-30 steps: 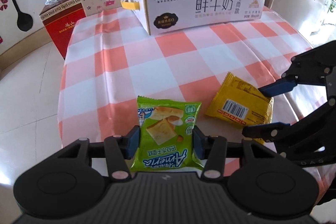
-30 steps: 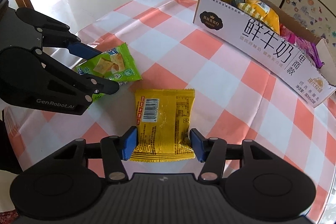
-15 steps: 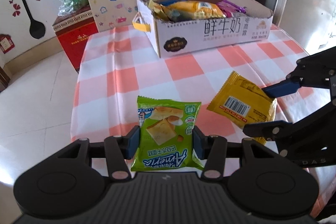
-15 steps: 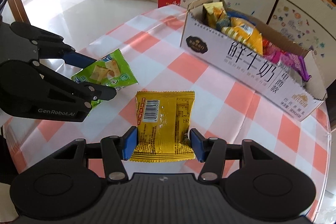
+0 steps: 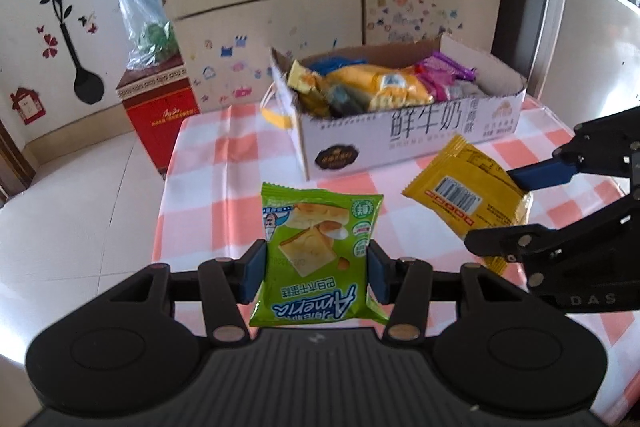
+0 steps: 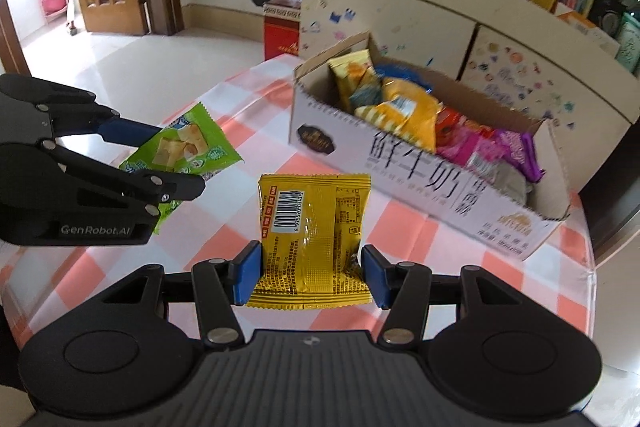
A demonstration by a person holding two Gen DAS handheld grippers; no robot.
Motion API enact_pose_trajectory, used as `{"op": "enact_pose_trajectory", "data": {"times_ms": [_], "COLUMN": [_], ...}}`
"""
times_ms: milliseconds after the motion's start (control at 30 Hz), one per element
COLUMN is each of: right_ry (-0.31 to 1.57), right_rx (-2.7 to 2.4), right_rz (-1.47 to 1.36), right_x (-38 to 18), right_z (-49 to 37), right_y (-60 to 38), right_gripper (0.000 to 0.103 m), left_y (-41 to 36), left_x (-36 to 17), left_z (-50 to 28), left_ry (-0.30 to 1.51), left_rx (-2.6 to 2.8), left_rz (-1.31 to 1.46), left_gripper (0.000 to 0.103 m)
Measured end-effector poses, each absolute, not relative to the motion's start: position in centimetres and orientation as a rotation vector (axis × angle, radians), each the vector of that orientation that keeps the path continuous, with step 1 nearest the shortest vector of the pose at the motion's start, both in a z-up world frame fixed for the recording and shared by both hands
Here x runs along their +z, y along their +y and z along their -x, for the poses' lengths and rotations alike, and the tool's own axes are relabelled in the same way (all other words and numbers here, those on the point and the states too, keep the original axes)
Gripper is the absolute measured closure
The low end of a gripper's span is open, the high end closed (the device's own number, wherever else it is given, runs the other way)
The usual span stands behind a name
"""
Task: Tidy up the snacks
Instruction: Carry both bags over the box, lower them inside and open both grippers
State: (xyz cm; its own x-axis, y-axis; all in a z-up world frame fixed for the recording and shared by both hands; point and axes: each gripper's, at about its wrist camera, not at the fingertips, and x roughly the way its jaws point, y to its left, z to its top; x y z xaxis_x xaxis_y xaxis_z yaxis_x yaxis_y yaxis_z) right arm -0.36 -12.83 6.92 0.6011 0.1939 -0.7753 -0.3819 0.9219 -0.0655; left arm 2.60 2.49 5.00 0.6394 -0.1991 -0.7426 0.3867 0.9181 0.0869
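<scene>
My left gripper is shut on a green snack packet and holds it above the checked table. The packet also shows in the right wrist view. My right gripper is shut on a yellow snack packet, also held up off the table; it shows in the left wrist view too. A white cardboard box full of several snack packets stands at the far side of the table, beyond both grippers; it also shows in the right wrist view.
The table has a pink and white checked cloth. A red box with a plastic bag on it stands on the floor at the left. A cardboard cabinet stands behind the table.
Both grippers have risen with their packets, lifting them off the table, and the views have tilted up toward the box.
</scene>
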Motion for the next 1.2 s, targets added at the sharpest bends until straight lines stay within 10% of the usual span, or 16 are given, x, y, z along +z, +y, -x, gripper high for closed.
{"op": "enact_pose_trajectory", "data": {"times_ms": [1200], "right_ry": [0.666], "right_rx": [0.120], "right_rz": [0.066], "right_x": [12.5], "right_z": [-5.9], "right_y": [-21.7], "right_gripper": [0.042], "left_y": [-5.1], "left_x": [10.1], "left_z": [-10.7], "left_ry": [0.646], "left_rx": [-0.348], "left_rz": [-0.186], "left_gripper": [0.052]}}
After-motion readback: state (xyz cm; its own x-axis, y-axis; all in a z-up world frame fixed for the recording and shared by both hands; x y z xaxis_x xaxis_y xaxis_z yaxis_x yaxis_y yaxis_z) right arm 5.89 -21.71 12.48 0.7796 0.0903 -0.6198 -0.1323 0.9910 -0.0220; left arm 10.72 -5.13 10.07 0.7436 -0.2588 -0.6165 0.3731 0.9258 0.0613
